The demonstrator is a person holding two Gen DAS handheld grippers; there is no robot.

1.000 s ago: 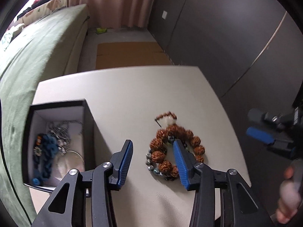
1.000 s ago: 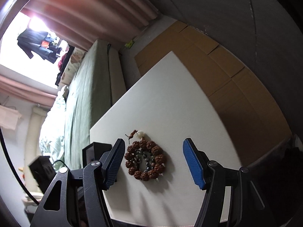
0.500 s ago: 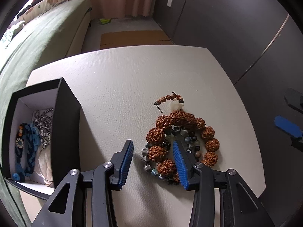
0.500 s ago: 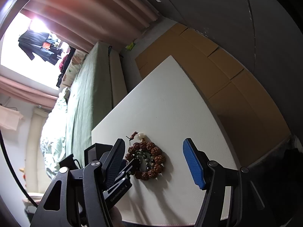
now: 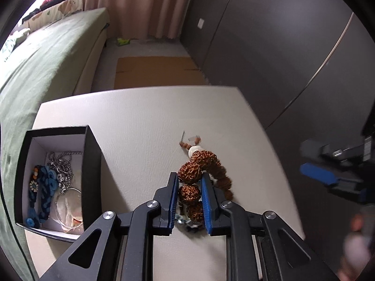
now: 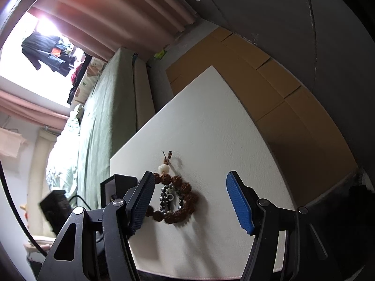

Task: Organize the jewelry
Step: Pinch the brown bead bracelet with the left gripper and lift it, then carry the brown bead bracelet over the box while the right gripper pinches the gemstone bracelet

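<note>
The bead bracelet (image 5: 201, 178) sits pinched in my left tool (image 5: 189, 199), whose jaws have just been closing on its near beads; its tassel trails ahead onto the surface (image 5: 145, 121). Left (nearer this hand) waits the box (image 5: 92, 159); my right tool (image 6: 189, 201) hangs spread.

Black angular left gripper (image 5: 189, 188) — blue ribbed pads, silver screws

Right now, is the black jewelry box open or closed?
Open. The black jewelry box has no lid on it; its white inside shows, with a blue bracelet and a silver chain lying in it.
</note>
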